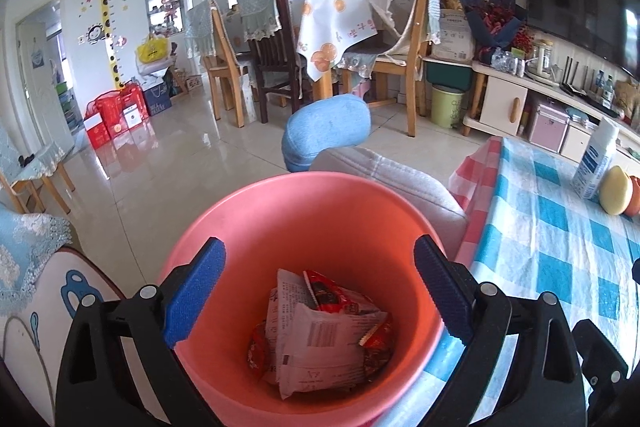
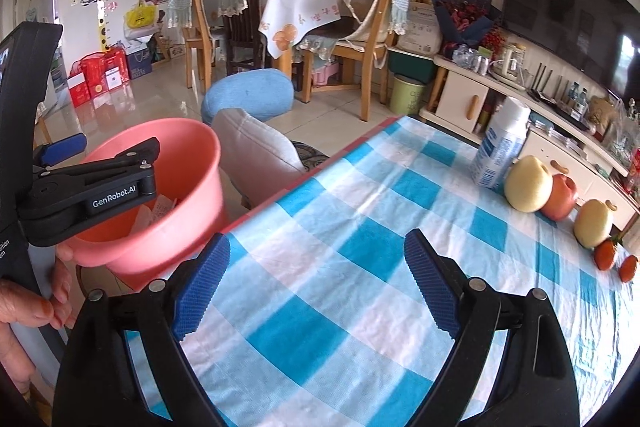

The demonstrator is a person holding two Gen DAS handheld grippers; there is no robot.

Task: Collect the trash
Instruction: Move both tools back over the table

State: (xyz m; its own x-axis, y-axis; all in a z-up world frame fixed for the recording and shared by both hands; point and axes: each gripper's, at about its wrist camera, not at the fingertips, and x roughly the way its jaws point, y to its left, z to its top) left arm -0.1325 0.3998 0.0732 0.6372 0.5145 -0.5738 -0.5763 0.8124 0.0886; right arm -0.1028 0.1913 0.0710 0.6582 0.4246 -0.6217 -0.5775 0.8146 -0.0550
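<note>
A pink plastic bin [image 1: 304, 223] stands beside the checked table, just left of its edge. Inside lie several crumpled wrappers [image 1: 320, 331], white and red. My left gripper [image 1: 320, 287] is open and empty, its blue pads [image 1: 196, 291] spread over the bin's mouth. In the right wrist view the bin [image 2: 180, 187] is at the left, with the left gripper [image 2: 96, 167] over it. My right gripper [image 2: 316, 287] is open and empty above the blue-and-white checked tablecloth [image 2: 360, 247].
A white spray can [image 2: 500, 147], two pale round fruits [image 2: 528, 183], a reddish fruit [image 2: 560, 197] and two small oranges [image 2: 606, 253] stand at the table's far right. A grey cushion [image 2: 256, 147] and blue stool [image 2: 248, 93] lie behind the bin. Dining chairs, a TV cabinet and a green bin [image 2: 406, 95] stand beyond.
</note>
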